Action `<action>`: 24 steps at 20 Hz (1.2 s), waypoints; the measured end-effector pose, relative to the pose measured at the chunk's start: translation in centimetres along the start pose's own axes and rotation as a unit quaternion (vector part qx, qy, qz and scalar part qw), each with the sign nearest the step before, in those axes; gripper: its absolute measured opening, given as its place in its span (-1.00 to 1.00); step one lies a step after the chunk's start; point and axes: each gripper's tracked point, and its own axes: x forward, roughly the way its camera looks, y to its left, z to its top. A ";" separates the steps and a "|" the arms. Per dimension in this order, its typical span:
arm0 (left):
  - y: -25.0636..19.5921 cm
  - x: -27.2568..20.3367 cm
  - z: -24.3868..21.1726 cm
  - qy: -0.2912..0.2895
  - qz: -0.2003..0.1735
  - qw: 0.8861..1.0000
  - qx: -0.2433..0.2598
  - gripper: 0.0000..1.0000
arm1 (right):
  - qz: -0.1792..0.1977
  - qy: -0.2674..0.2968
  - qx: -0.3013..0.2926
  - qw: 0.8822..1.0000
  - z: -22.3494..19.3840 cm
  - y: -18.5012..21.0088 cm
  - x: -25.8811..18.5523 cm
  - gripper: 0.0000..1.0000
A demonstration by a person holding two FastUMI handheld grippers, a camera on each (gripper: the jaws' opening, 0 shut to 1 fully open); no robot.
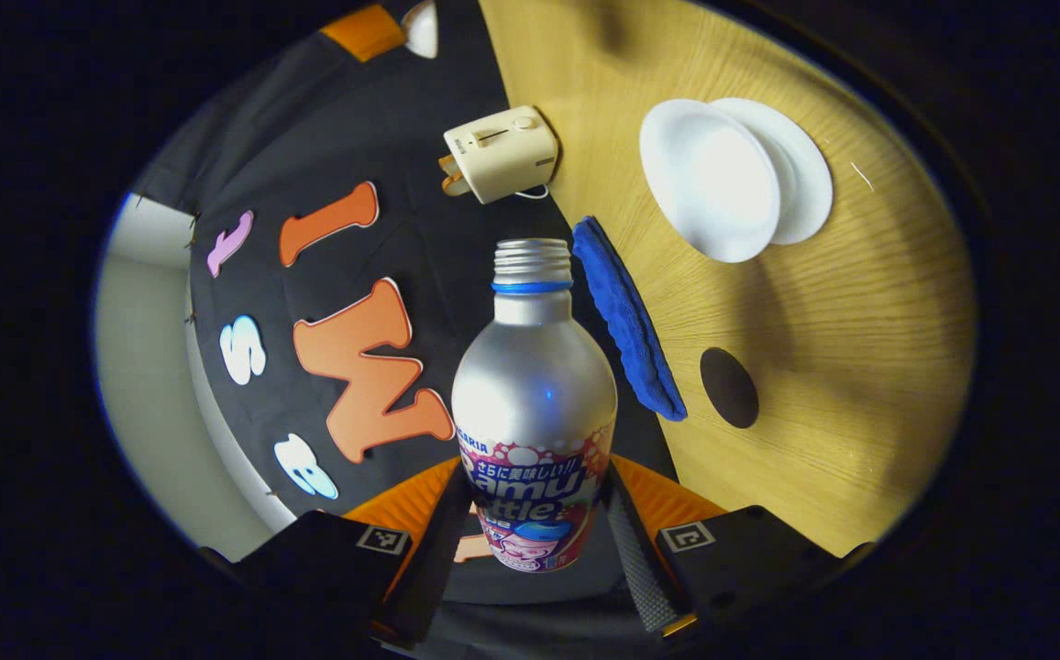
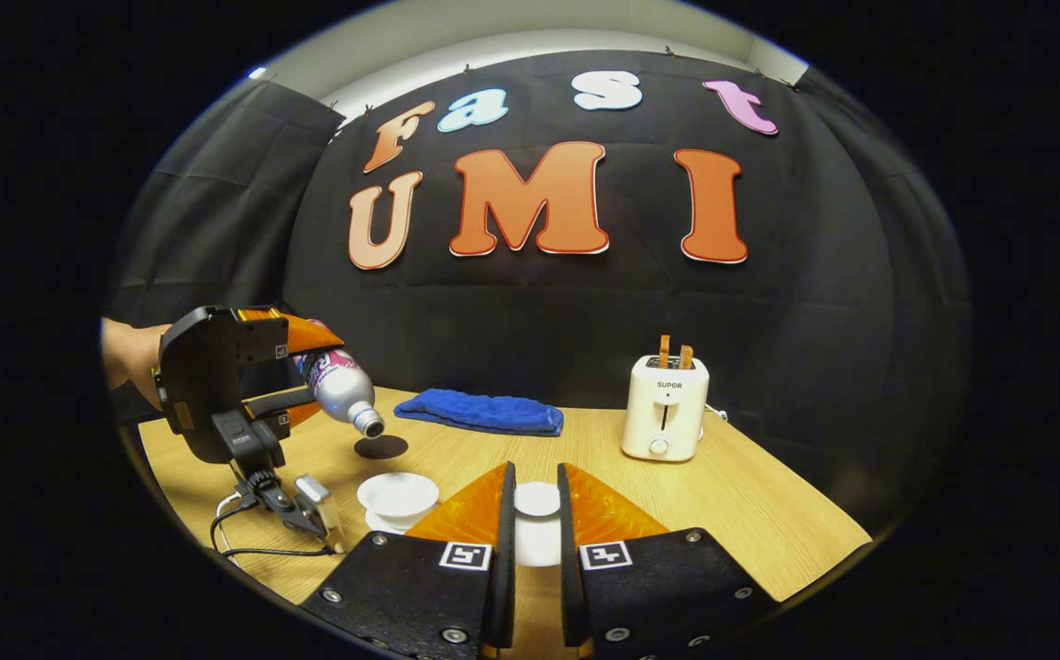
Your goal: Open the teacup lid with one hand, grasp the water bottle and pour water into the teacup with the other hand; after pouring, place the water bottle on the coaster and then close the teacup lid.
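My left gripper (image 1: 537, 486) is shut on a silver water bottle (image 1: 535, 385) with an uncapped neck. In the right gripper view the bottle (image 2: 342, 387) is tilted, its mouth pointing down over the table, above and to the left of the white teacup (image 2: 397, 493). The teacup (image 1: 712, 183) stands open on its saucer (image 1: 810, 183). My right gripper (image 2: 535, 475) is shut on the white teacup lid (image 2: 537, 541), lifted to the right of the cup. A dark round coaster (image 2: 380, 447) lies behind the cup, bare; it also shows as the coaster (image 1: 729, 387) beyond the bottle.
A folded blue towel (image 2: 480, 412) lies along the back of the wooden table (image 2: 768, 513). A white toaster (image 2: 665, 408) stands at the back right. A cable and a small box (image 2: 314, 506) hang below the left gripper (image 2: 314, 371), held by a hand (image 2: 126, 353).
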 end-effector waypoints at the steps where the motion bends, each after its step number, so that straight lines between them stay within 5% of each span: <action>1: 0.0 0.1 -0.4 0.003 0.005 1.000 -0.026 0.68 | 0.001 0.003 0.000 1.000 -0.2 0.2 0.1 -0.58; 5: 0.9 0.6 -1.6 0.014 0.028 0.991 -0.127 0.60 | 0.004 0.009 -0.008 1.000 -0.2 0.8 0.3 -0.58; 7: 2.0 0.6 -1.8 0.012 0.053 0.985 -0.162 0.75 | 0.006 0.008 -0.010 1.000 -0.1 1.2 0.5 -0.58; 9: 2.9 0.3 -2.3 0.010 0.073 0.973 -0.218 0.59 | 0.007 0.007 -0.013 1.000 0.1 1.5 0.8 -0.58; 13: 2.9 1.5 -3.7 0.034 0.088 0.949 -0.301 0.59 | 0.006 0.015 -0.017 1.000 -0.2 2.0 1.6 -0.58; 20: 2.5 2.6 -5.2 0.063 0.112 0.866 -0.484 0.67 | 0.008 0.015 -0.028 0.999 0.2 2.6 2.4 -0.58; 24: 1.8 3.7 -5.5 0.060 0.091 0.798 -0.592 0.68 | 0.008 0.015 -0.026 1.000 0.2 2.5 2.9 -0.58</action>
